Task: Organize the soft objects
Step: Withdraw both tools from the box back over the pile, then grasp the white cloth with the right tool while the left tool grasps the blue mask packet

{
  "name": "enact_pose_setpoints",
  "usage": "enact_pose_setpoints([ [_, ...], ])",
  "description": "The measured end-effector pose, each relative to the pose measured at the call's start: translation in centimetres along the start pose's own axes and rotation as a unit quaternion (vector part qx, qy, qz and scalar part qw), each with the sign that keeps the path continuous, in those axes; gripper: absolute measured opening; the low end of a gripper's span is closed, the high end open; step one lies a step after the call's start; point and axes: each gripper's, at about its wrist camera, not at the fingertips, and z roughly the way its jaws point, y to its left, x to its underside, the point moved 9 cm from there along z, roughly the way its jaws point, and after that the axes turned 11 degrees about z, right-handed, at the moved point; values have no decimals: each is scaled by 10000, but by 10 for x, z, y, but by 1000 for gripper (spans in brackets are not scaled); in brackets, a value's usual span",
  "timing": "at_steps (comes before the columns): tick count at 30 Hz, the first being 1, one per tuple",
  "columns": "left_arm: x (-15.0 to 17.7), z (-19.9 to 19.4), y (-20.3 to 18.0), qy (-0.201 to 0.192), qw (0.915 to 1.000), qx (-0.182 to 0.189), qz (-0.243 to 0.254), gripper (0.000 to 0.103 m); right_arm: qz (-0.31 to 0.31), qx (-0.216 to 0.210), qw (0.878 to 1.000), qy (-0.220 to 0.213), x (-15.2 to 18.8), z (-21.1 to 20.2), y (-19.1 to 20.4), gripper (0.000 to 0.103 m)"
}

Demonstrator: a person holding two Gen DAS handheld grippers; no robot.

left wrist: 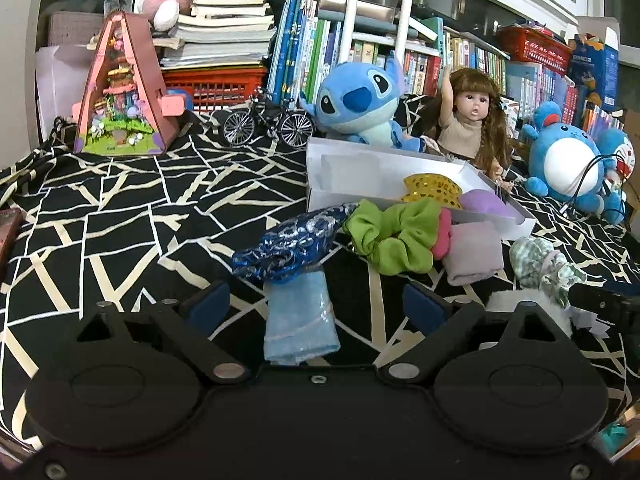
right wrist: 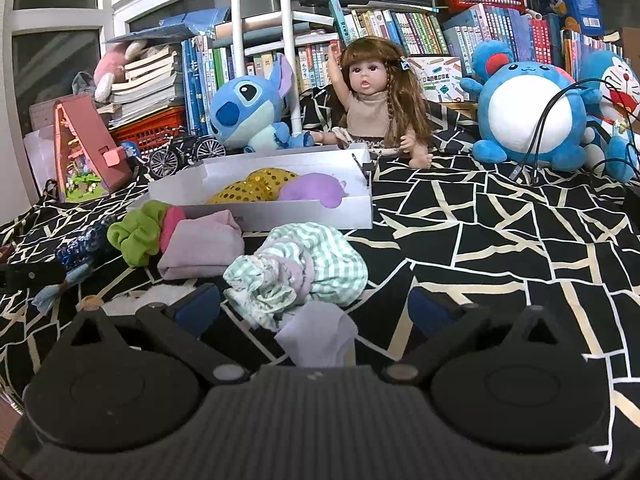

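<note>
Between both spread tongs (left wrist: 316, 304) (right wrist: 316, 312) and the white box (right wrist: 304, 210), scrunchies (left wrist: 394, 236) and folded cloths (right wrist: 202, 246) crowd the quilt.

A yellow sequin piece (right wrist: 256, 190) and purple pouch (right wrist: 312, 192) lie in the white box (right wrist: 304, 214); green scrunchie (left wrist: 394, 236), folded lilac cloth (left wrist: 474, 252) and checked scrunchie (right wrist: 300, 276) lie before it

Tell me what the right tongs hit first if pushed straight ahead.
Probably the pale sock, which lies between the open right tongs, with the checked scrunchie just behind it. Farther along that line is the white box. Depth is hard to judge through the fisheye.
</note>
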Motion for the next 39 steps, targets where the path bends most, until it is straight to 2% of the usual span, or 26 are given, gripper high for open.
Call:
enact_pose_setpoints([
  [5, 4, 3, 6, 103, 9998, -17, -183, 82, -93, -27, 10000, 16, 3, -2, 3, 102],
  [16, 10, 13, 13, 290, 9967, 197, -729, 70, -153, 16, 9997, 214, 11, -1, 2, 84],
  [29, 10, 16, 11, 321, 9967, 209, -713, 65, -117, 197, 9996, 146, 13, -7, -7, 75],
  [33, 13, 18, 8, 373, 9966, 245, -693, 57, -159, 210, 9996, 119, 13, -8, -7, 75],
  [39, 13, 18, 7, 376, 9966, 230, -694, 45, -160, 262, 9994, 160, 14, -7, -7, 58],
])
